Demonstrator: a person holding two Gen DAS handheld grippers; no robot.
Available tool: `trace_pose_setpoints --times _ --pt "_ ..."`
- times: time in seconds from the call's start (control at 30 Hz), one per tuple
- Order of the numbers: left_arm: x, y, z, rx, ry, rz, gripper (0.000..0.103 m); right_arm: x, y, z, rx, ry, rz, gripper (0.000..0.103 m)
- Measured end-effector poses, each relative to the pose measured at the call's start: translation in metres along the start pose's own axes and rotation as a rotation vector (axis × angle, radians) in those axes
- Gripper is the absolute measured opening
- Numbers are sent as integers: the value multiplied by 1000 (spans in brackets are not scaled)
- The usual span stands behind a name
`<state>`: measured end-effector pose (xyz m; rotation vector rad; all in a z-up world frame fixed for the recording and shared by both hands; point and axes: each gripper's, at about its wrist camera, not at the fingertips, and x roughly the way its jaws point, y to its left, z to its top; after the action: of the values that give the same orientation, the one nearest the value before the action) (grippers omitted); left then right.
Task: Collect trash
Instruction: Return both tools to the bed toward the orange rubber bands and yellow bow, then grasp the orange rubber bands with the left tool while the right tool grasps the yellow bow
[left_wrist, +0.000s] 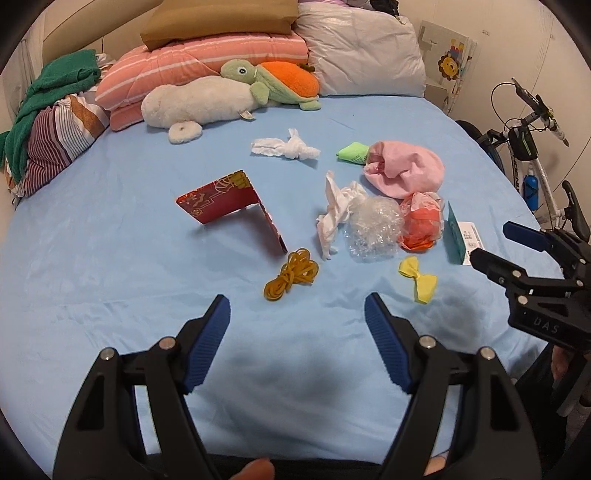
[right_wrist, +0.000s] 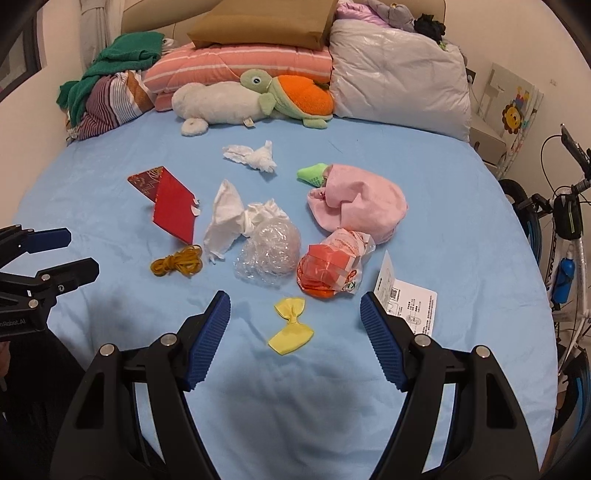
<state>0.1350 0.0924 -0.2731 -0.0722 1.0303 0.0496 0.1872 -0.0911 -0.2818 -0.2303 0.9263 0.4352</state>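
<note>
A: State the condition of both claws.

B: The left claw (left_wrist: 297, 306) stands released, nothing between its jaws. The right claw (right_wrist: 295, 302) is likewise released and empty. Both hang above the near part of the bed (left_wrist: 110, 229), clear of the sheet.

A: Locate the trash, using the clear plastic wad (right_wrist: 267, 251) as reference.

B: A long crumpled tissue (right_wrist: 231, 218) touches the wad on its left. An orange wrapper ball (right_wrist: 332, 266) lies just right of it. A second tissue (right_wrist: 253, 154) lies beyond it, well apart. A red folded card (right_wrist: 171, 206) stands left of it, past the long tissue. A printed leaflet (right_wrist: 404, 299) lies right of it, past the wrapper.

A: Items not judged trash?

B: Probably the yellow bow (right_wrist: 291, 325) nearer than the wad, the rubber bands (right_wrist: 177, 262) to its left, and the pink cloth (right_wrist: 356, 206) and green sock (right_wrist: 312, 173) behind it on the right.

A: Procedure for the step in hand?

B: 1 item per claw. I judge the wrapper ball suits the right claw and the long tissue the left. Descend with jaws spread across the item's narrow dimension, and avoid pinching the sheet.

A: Orientation of the long tissue?

B: In the right wrist view its long axis runs from near left to far right, leaning slightly. Its broad end rises at the far side and its twisted tail points toward the camera. Set the jaws across that axis.
</note>
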Motion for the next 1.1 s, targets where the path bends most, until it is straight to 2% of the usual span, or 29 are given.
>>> trace_pose_setpoints --times 0.13,0.3,0.63,0.8,0.9,0.93,1.03,1.1 --pt "35 2 6 -4 26 1 75 30 -1 -4 -42 29 -3 70" --pt "83 9 12 -15 95 1 75 59 -1 -9 -73 64 -1 70" --pt "141 11 10 23 198 32 74 109 -2 -24 -66 198 -2 70" --pt "152 -4 7 117 189 91 74 126 -7 -31 -41 267 -2 70" --pt "155 -7 9 140 168 96 74 131 -10 -32 -29 282 4 70" --pt "155 -7 10 140 162 94 74 131 -10 -32 -30 282 4 69" --pt "157 -7 12 147 147 92 72 129 -9 -33 -37 283 11 59" --pt "157 -9 13 158 135 88 61 128 -9 -32 -46 283 19 49"
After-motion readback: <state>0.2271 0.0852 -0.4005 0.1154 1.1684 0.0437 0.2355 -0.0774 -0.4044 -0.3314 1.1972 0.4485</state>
